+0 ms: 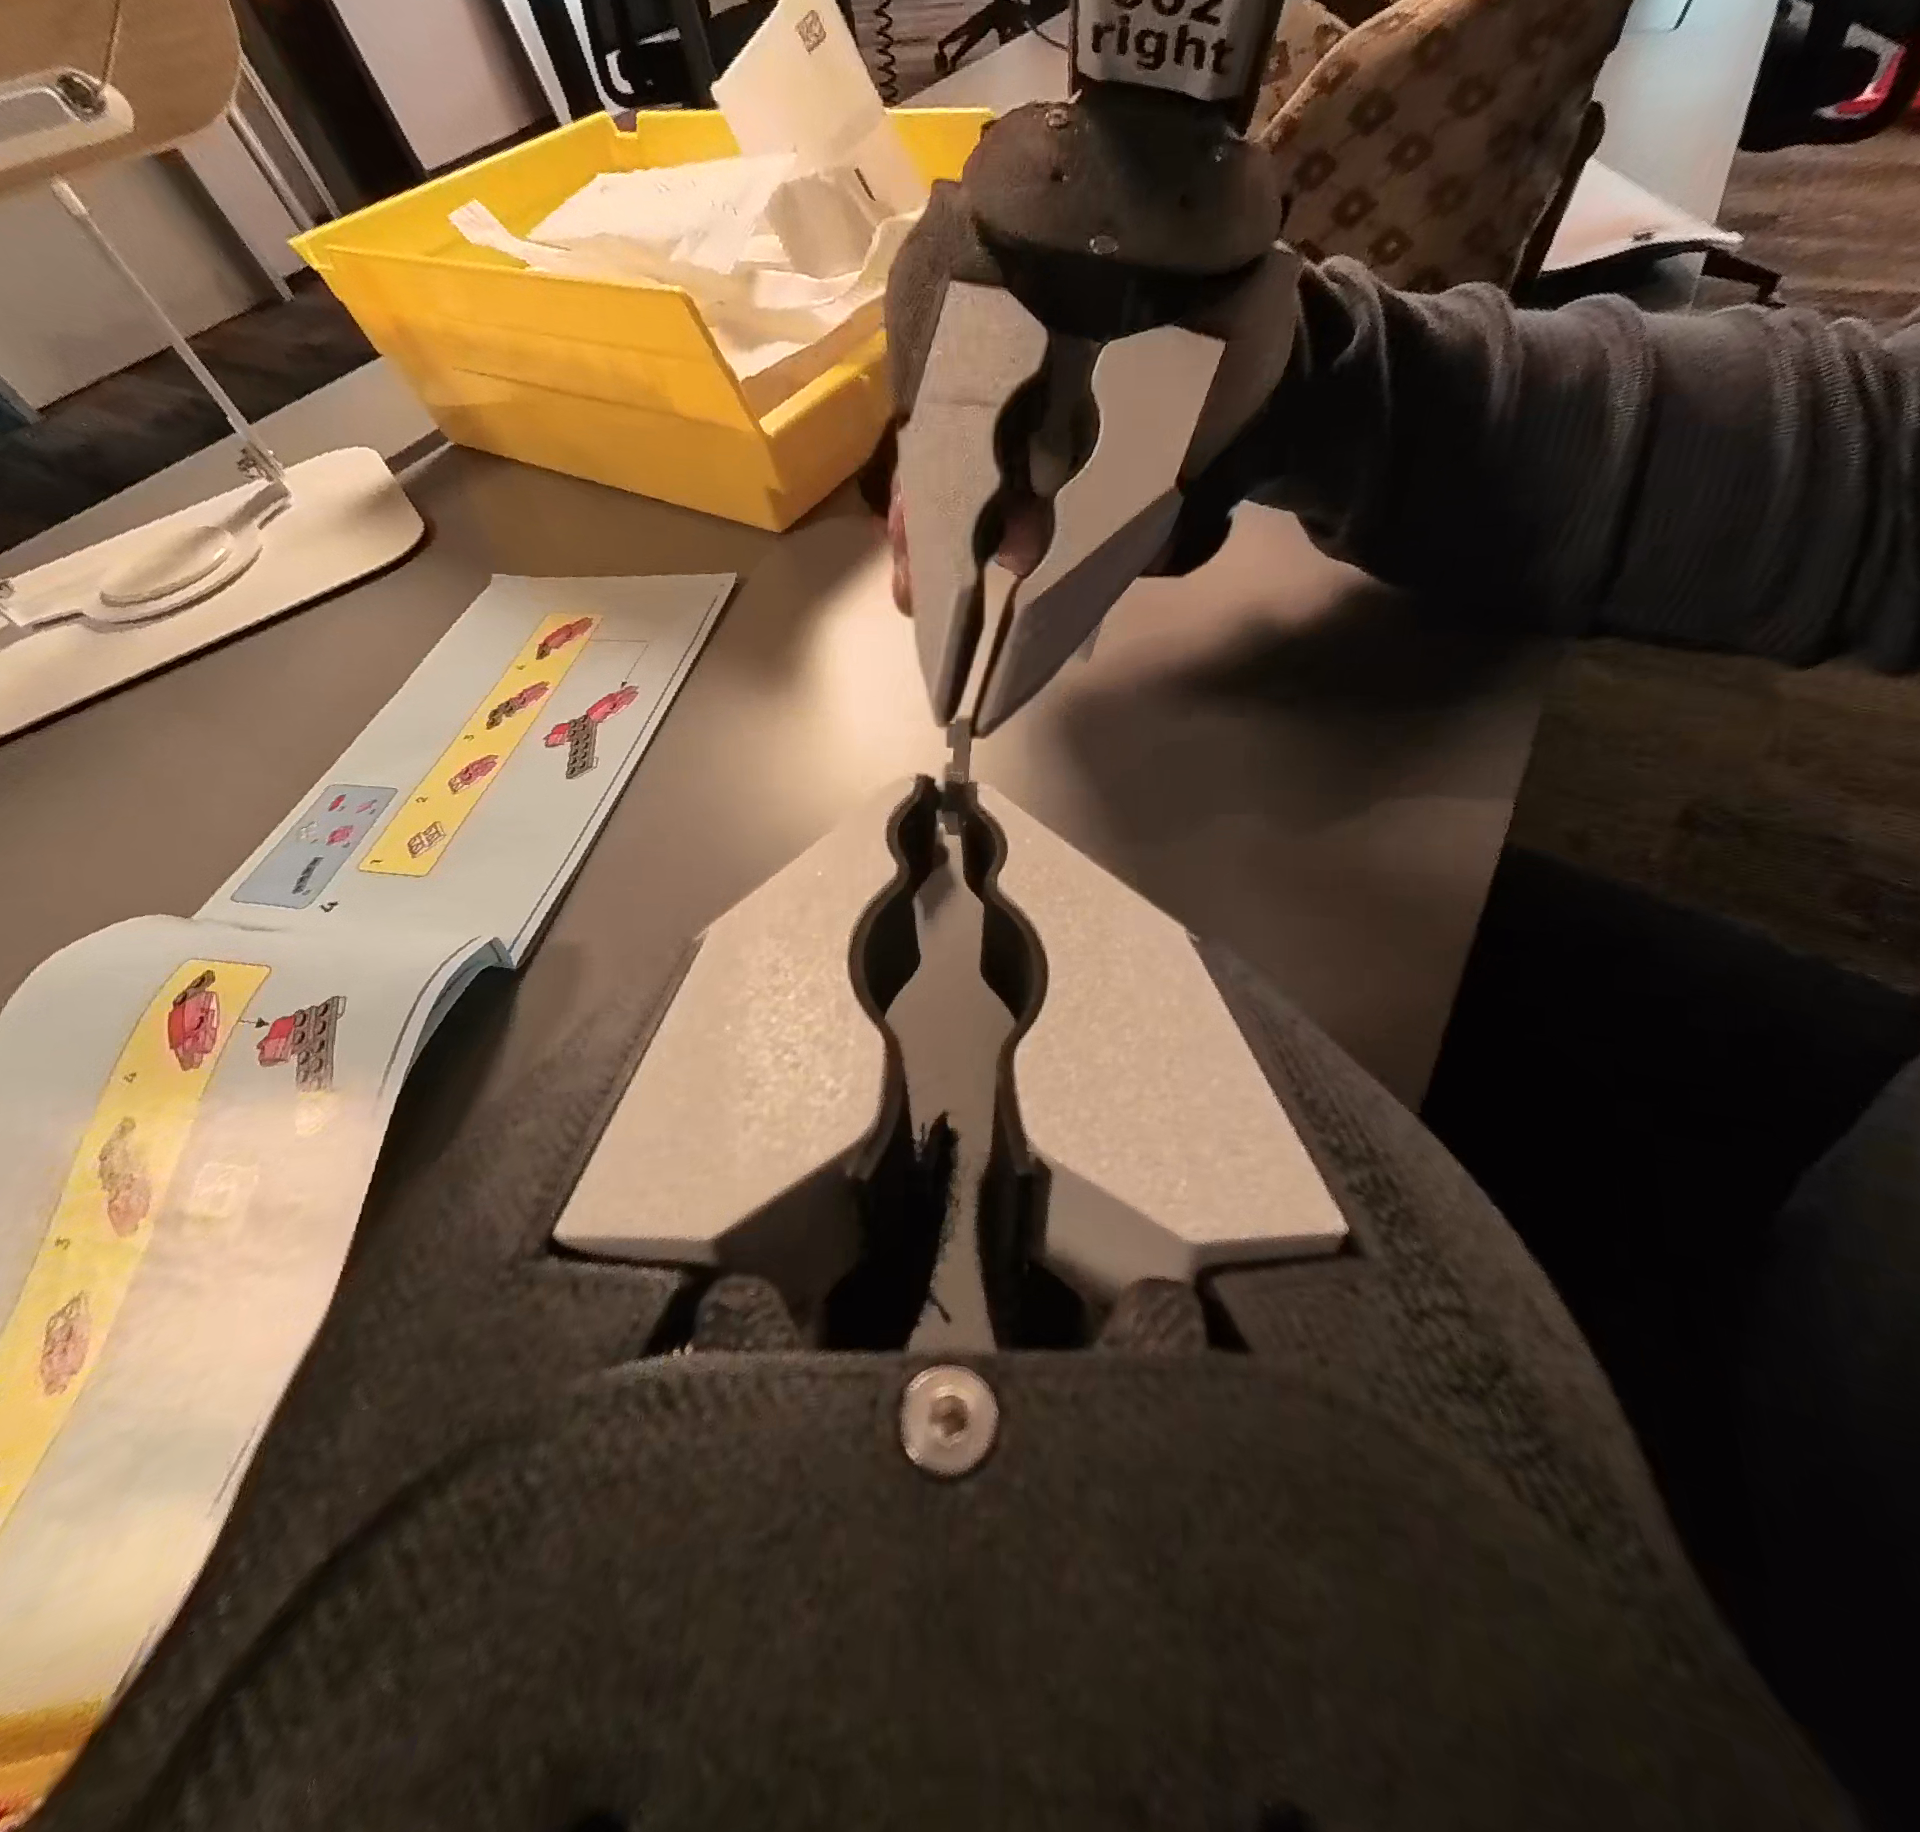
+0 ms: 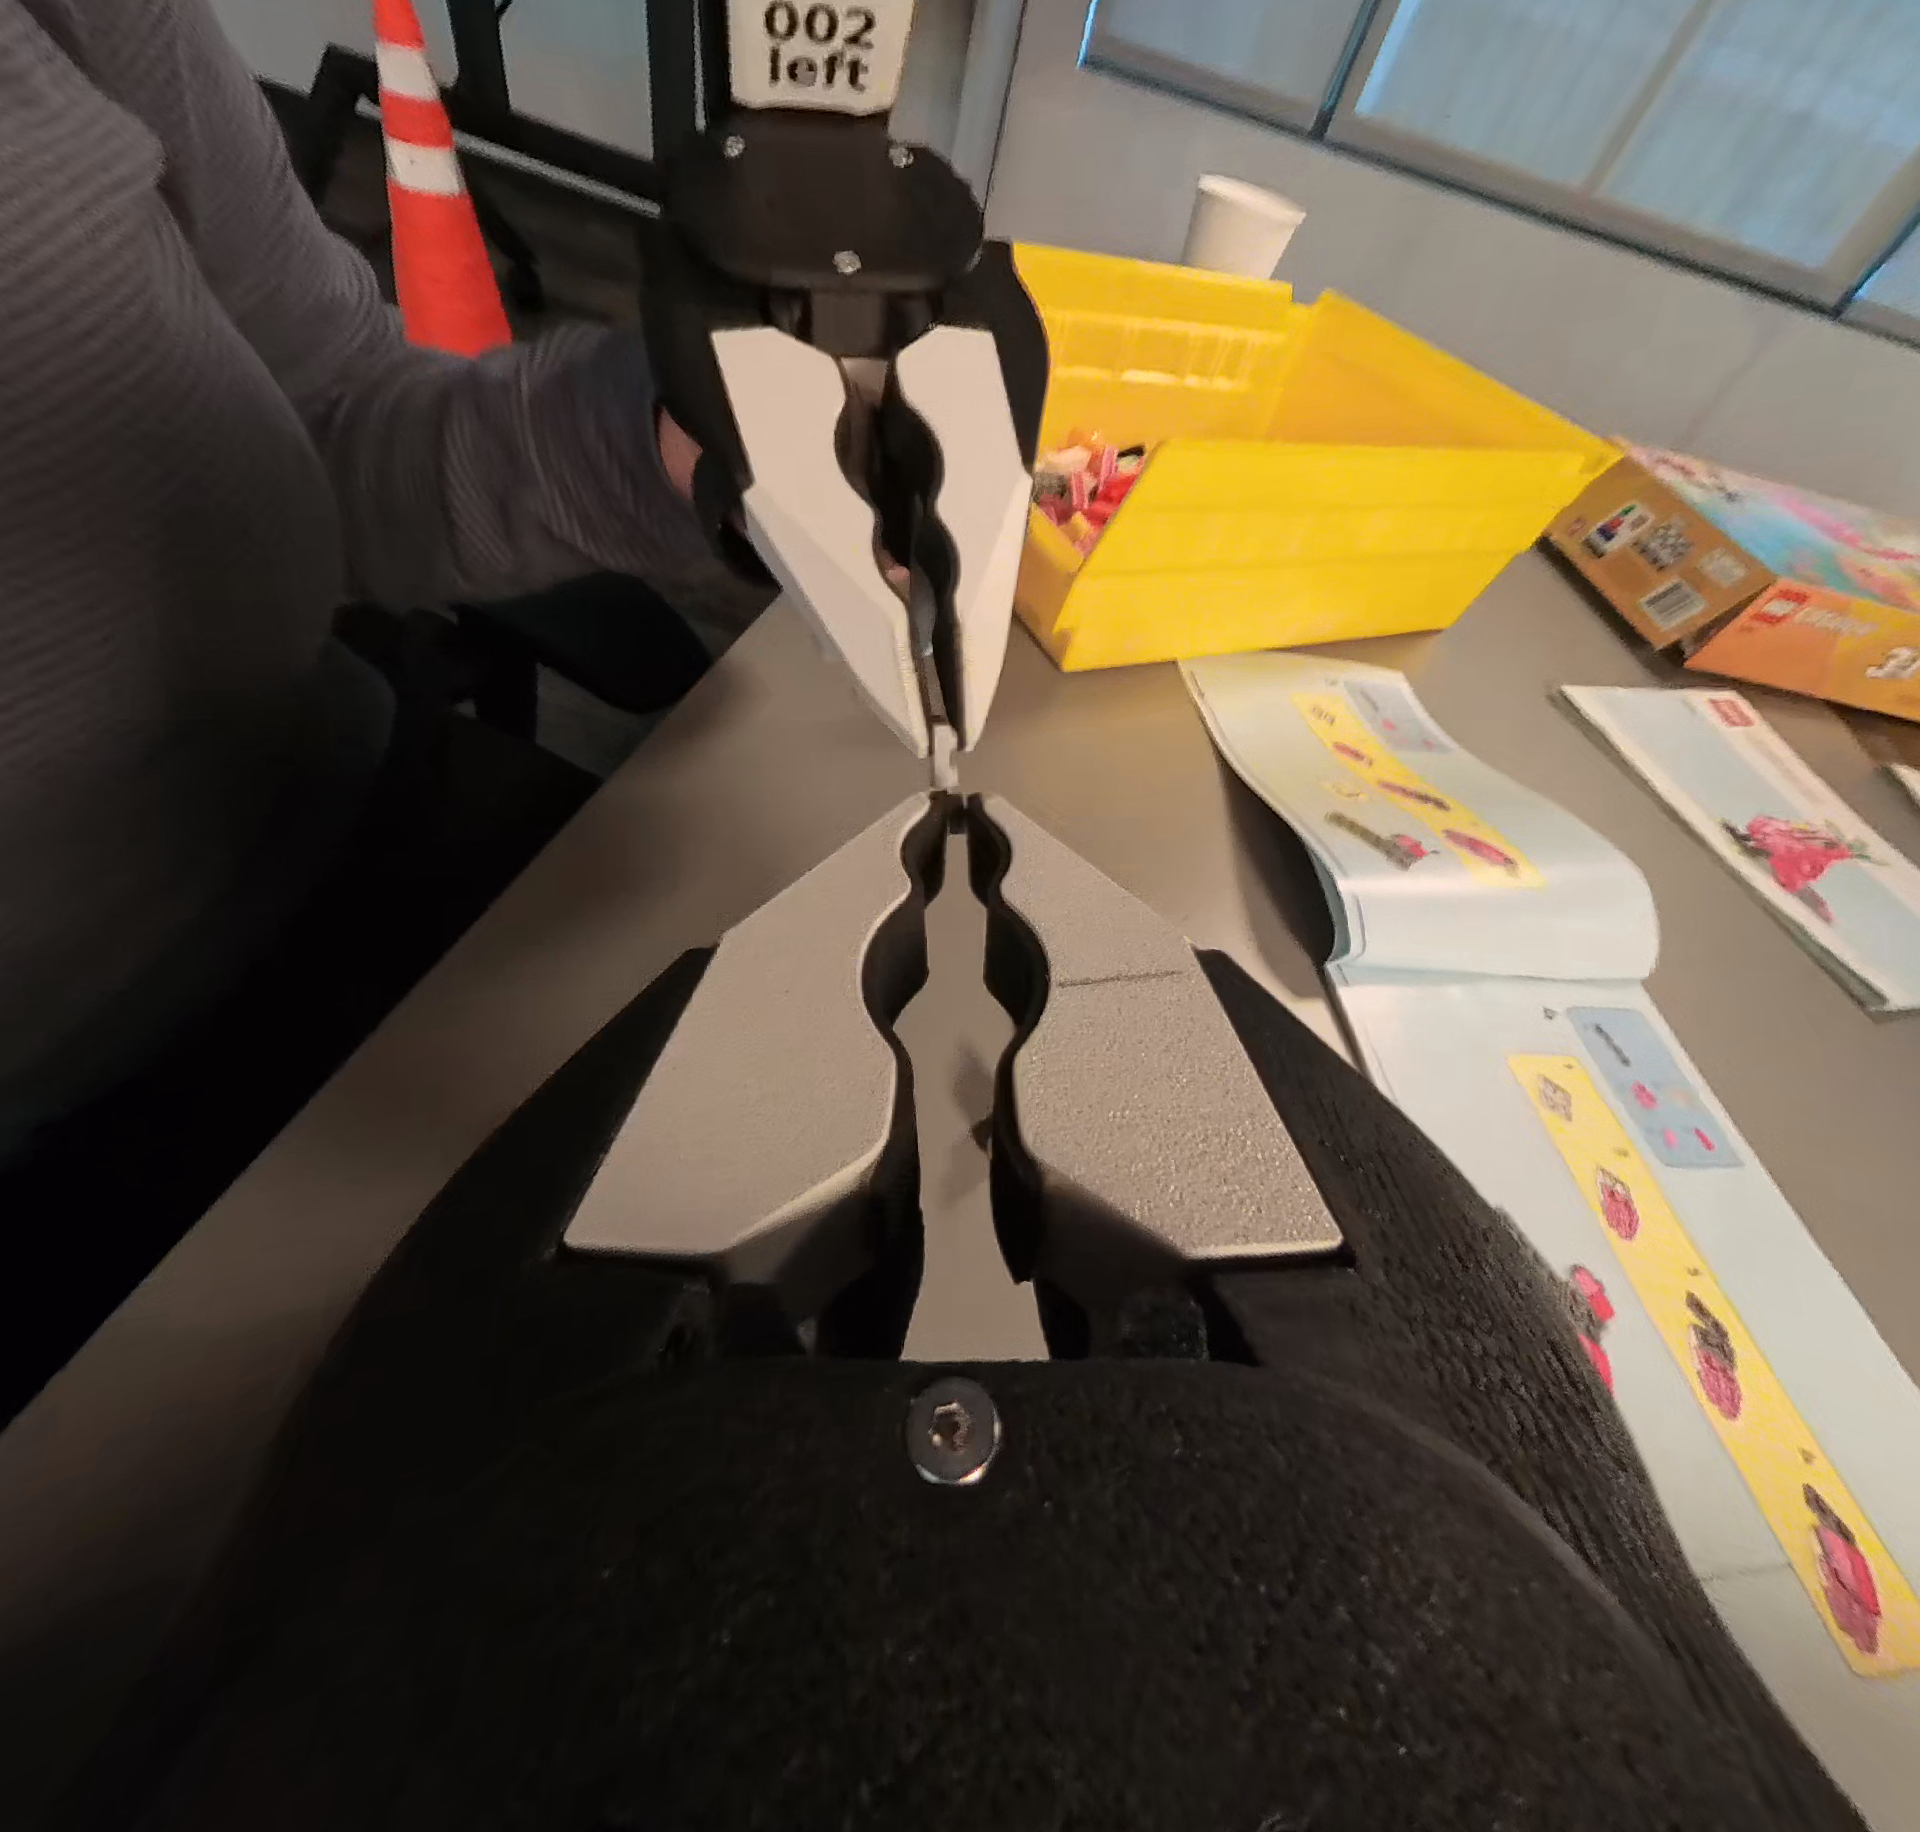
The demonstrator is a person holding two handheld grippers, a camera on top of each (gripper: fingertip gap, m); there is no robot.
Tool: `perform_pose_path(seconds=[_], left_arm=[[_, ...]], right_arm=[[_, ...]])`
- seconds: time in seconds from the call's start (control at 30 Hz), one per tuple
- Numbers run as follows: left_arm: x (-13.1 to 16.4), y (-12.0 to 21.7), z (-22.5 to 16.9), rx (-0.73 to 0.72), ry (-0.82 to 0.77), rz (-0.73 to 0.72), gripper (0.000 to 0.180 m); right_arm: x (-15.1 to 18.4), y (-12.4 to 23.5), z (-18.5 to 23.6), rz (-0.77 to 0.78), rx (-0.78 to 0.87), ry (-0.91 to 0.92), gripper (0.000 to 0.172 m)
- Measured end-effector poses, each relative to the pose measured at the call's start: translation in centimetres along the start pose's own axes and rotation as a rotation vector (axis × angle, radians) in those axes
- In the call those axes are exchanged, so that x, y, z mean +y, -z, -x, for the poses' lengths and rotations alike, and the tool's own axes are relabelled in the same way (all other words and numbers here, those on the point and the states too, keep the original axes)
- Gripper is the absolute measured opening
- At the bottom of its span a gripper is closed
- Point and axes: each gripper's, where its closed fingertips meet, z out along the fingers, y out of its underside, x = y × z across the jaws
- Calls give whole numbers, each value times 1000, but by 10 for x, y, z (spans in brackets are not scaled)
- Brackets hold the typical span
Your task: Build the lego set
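Left claw (image 1: 951,795), lower centre of the left wrist view: clenched on the near end of a small pale grey piece (image 1: 958,756), pads pressed to it. Right claw (image 2: 954,803), lower centre of the right wrist view: likewise clenched, tips closed on the opposite end of the same small piece (image 2: 942,756). Both claws tip to tip at mid-frame, piece bridging the short gap between them, held clear above the grey bench (image 1: 1247,743). Whether one piece or two joined pieces: cannot tell at this size.

Just beside, lower left of the left wrist view: open instruction booklet (image 1: 436,806) lying flat on the bench, pages with yellow step strips and red and grey brick drawings. Same booklet at right of the right wrist view (image 2: 1455,847), second closed booklet (image 2: 1766,826) beyond it.

Farther off, upper centre: yellow bin (image 1: 582,369) with crumpled white paper; in the right wrist view a yellow bin (image 2: 1299,535) holding red and pink bricks. White lamp base (image 1: 208,556) at left edge. Printed box (image 2: 1714,577), white cup (image 2: 1242,224) and orange cone (image 2: 421,172) in the background.

Stage, judged from layout: no assembled model visible on the bench; work apparently at an early, small-part stage.
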Motion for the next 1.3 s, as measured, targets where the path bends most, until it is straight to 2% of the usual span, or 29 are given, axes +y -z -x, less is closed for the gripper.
perform_pose_path(seconds=[0.33,0.53,0.67,0.77,0.9,1.3], left_arm=[[9,-5,1,8,33,28,3],[1,-2,0,22,62,-48,3],[-17,7,3,54,137,-166,3],[-18,11,7,58,158,-171,3],[-15,8,4,69,153,-152,3],[-11,0,-3,100,134,-123,3]], right_arm=[[14,-1,0,59,-23,-30,0],[12,2,-1,54,-34,-63,0],[15,4,0,69,-44,-89,0],[14,3,-2,55,-30,-87,0],[5,5,-2,-1,-44,-125,16],[3,3,3,-20,-83,-144,2]])
